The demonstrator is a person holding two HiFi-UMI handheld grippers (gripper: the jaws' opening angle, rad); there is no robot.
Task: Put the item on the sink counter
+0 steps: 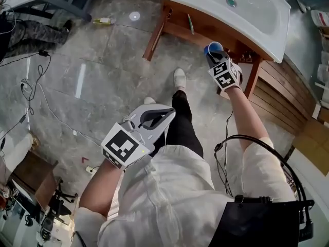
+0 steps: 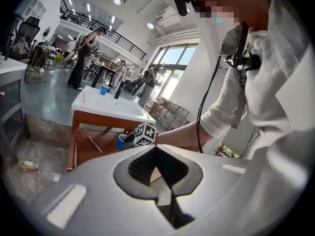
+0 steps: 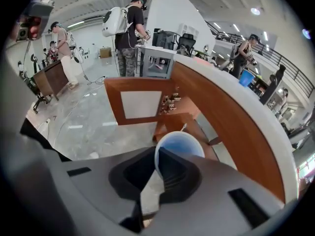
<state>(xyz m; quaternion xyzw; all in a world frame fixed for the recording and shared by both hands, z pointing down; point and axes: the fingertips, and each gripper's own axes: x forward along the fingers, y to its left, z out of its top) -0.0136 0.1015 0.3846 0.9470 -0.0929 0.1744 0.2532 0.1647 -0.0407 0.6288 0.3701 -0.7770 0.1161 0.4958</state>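
Observation:
My right gripper [image 1: 216, 55] is shut on a blue cup [image 1: 213, 47] with a white rim. It holds the cup low, beside the wooden stand under the white sink counter [image 1: 257, 22]. In the right gripper view the jaws [image 3: 156, 157] pinch the wall of the blue cup [image 3: 179, 149], whose mouth faces the camera. The left gripper view shows the same cup [image 2: 121, 141] in front of the stand's lower shelf. My left gripper [image 1: 167, 113] hangs over the floor by the person's leg, its jaws [image 2: 157, 150] together with nothing between them.
The sink counter [image 2: 106, 107] carries another blue cup [image 2: 103, 89] and a dark bottle [image 2: 118, 90]. A thin tool [image 1: 190, 23] lies on the wooden shelf [image 1: 182, 32]. On the stone floor are a small bottle [image 1: 102, 20], cables [image 1: 31, 89] and the person's feet.

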